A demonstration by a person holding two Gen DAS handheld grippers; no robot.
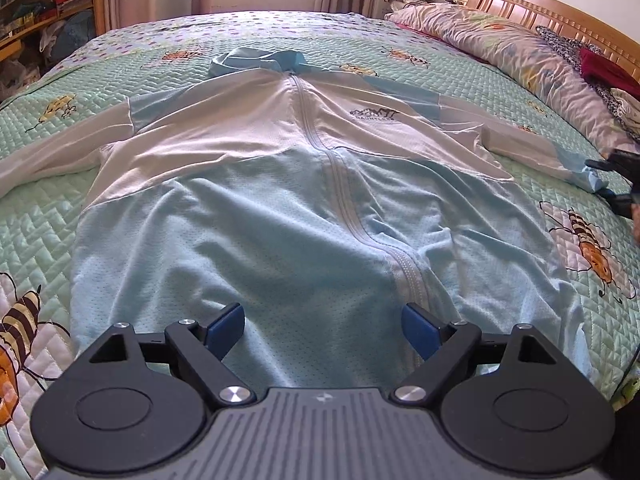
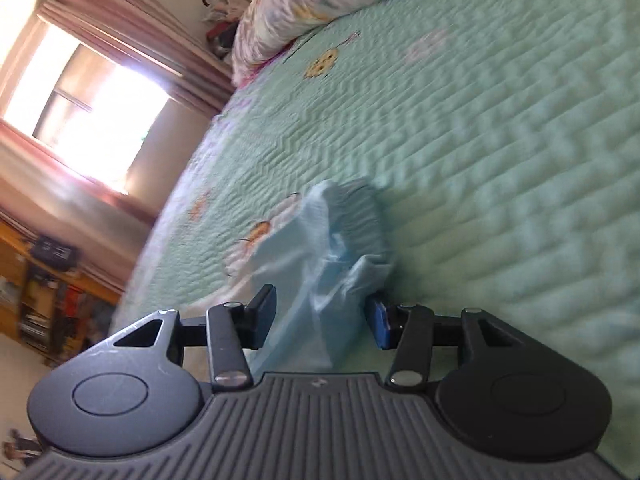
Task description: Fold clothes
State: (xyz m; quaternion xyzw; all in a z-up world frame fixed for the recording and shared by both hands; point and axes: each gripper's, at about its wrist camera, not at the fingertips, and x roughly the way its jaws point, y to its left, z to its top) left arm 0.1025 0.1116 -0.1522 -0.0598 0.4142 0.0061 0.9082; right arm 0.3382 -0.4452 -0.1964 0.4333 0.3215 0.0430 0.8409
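Note:
A light blue and white zip jacket (image 1: 288,184) lies face up and spread out on the bed, hood (image 1: 256,62) at the far end, sleeves out to both sides. My left gripper (image 1: 324,330) is open and empty, just above the jacket's hem. My right gripper (image 2: 322,320) is open around the crumpled light blue cuff of the right sleeve (image 2: 340,240), pads apart on either side of the cloth; the view is tilted and blurred. The right gripper also shows in the left wrist view (image 1: 618,180) at the sleeve's end (image 1: 580,164).
The bed has a green quilted cover with bee prints (image 1: 560,92). Pillows and folded bedding (image 1: 500,44) lie along the wooden headboard (image 1: 560,8) on the right. Shelves (image 1: 40,4) stand at the far left, a curtained window (image 2: 92,108) beyond the bed.

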